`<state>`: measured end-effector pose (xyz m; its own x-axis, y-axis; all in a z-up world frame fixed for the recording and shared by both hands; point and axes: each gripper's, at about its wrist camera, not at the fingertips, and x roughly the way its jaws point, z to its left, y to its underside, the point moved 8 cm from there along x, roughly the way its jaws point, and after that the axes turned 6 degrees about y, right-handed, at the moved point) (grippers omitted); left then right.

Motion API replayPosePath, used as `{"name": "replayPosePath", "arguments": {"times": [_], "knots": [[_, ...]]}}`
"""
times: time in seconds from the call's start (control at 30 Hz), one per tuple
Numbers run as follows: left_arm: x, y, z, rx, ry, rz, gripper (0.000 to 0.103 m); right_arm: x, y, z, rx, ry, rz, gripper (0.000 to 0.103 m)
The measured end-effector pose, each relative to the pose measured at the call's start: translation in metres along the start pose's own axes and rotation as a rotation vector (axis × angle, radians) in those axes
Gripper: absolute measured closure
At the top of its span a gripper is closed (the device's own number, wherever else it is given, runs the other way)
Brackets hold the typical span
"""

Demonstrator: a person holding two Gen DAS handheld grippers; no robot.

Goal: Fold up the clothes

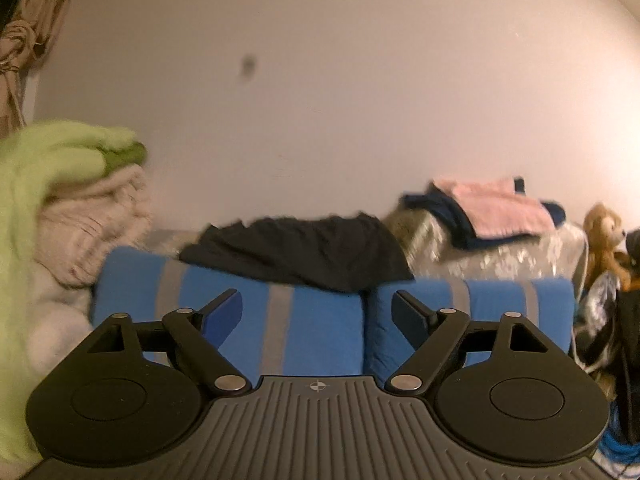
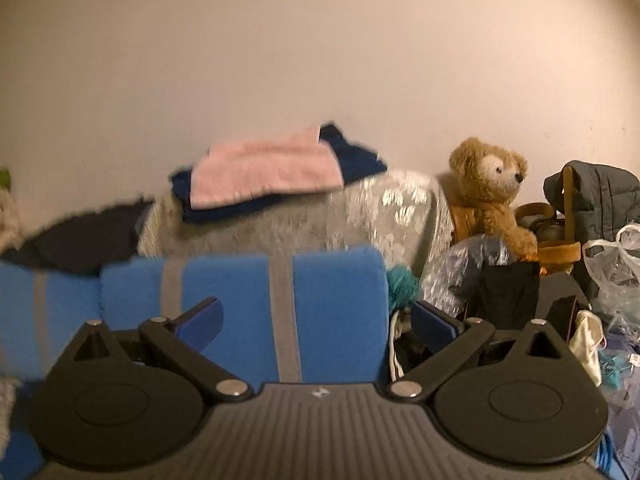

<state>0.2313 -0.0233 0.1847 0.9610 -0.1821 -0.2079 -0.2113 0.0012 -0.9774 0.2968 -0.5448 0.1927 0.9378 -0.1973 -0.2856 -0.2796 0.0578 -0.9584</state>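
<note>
Both the left gripper [image 1: 318,312] and right gripper [image 2: 316,320] gape wide, grasping nothing. Behind the blue striped cushions [image 1: 320,320] lies a black garment [image 1: 304,254], under a bare wall [image 1: 320,80].

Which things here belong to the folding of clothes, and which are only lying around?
For the job:
- black garment, unfolded on the blue striped cushions
- pink towel folded on navy clothes
- green garment on a beige pile
- left gripper and right gripper, both open and empty

Lying about:
- teddy bear
- plastic bag
- grey padded jacket
- teal yarn
</note>
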Motion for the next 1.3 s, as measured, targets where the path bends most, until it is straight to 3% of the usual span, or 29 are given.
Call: {"name": "replayPosePath", "arguments": {"times": [0.27,0.53,0.7,0.97,1.0,1.07,1.13,1.17,1.3], "knots": [[0.038,0.120,-0.042,-0.064,0.078,0.124,0.021,0.059,0.107,0.021,-0.216,0.032,0.119,0.000],[0.055,0.207,-0.063,-0.119,0.138,0.195,0.021,0.132,0.178,-0.015,-0.067,0.107,0.296,0.000],[0.071,0.236,-0.056,-0.135,0.141,0.237,0.021,0.166,0.209,-0.028,-0.017,0.120,0.339,0.000],[0.080,0.247,-0.044,-0.202,0.143,0.310,0.021,0.212,0.242,-0.029,0.035,0.115,0.384,0.003],[0.081,0.249,-0.046,-0.206,0.151,0.317,0.021,0.217,0.245,-0.028,0.043,0.112,0.389,0.008],[0.082,0.251,-0.047,-0.210,0.165,0.326,0.021,0.222,0.248,-0.022,0.057,0.082,0.380,0.030],[0.083,0.255,-0.047,-0.210,0.171,0.335,0.021,0.218,0.247,-0.011,0.076,0.006,0.366,0.076],[0.084,0.257,-0.049,-0.212,0.173,0.338,0.021,0.214,0.246,-0.005,0.091,-0.023,0.367,0.082],[0.084,0.258,-0.049,-0.231,0.186,0.343,0.021,0.175,0.232,0.037,0.012,-0.149,0.343,0.086]]}}
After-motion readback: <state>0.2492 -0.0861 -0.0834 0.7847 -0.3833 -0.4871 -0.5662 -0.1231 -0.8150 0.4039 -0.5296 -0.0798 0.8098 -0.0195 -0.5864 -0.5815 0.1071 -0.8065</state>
